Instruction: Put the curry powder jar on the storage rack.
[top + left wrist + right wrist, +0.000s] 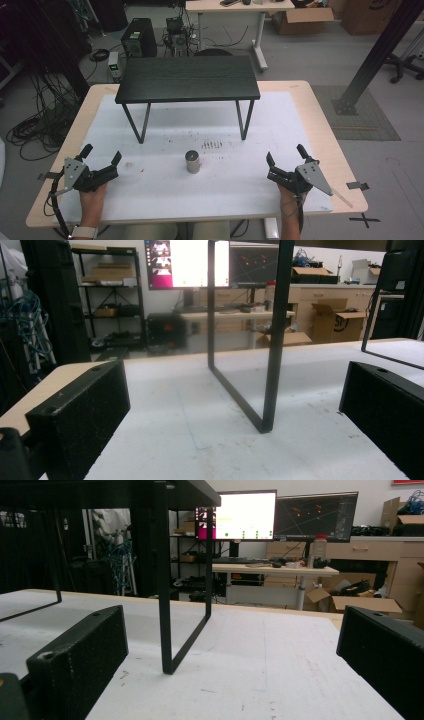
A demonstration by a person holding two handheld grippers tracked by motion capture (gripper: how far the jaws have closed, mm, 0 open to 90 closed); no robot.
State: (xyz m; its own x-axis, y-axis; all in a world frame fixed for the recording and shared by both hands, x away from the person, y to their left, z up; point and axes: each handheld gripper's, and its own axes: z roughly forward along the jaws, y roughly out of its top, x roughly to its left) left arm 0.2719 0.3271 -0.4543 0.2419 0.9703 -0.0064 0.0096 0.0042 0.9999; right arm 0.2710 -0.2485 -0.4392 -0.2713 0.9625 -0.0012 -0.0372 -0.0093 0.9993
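A small grey cylinder (192, 161) stands upright on the white mat (165, 192), midway between my two grippers. My left gripper (102, 154) rests at the front left of the mat, open, nothing between its jaws. My right gripper (285, 155) rests at the front right, open too and holding nothing. Behind the cylinder stands a low black table (188, 78) on thin black frame legs. In the left gripper view one frame leg (272, 340) rises ahead between the wide-apart jaws. In the right gripper view another leg (165, 585) stands ahead, left of centre.
The mat lies on a light wooden table (324, 135). Dark smudges (212, 145) mark the mat just right of the cylinder. Beyond the table are a computer tower (138, 37), cables on the floor, a desk (240, 7) and cardboard boxes (302, 20).
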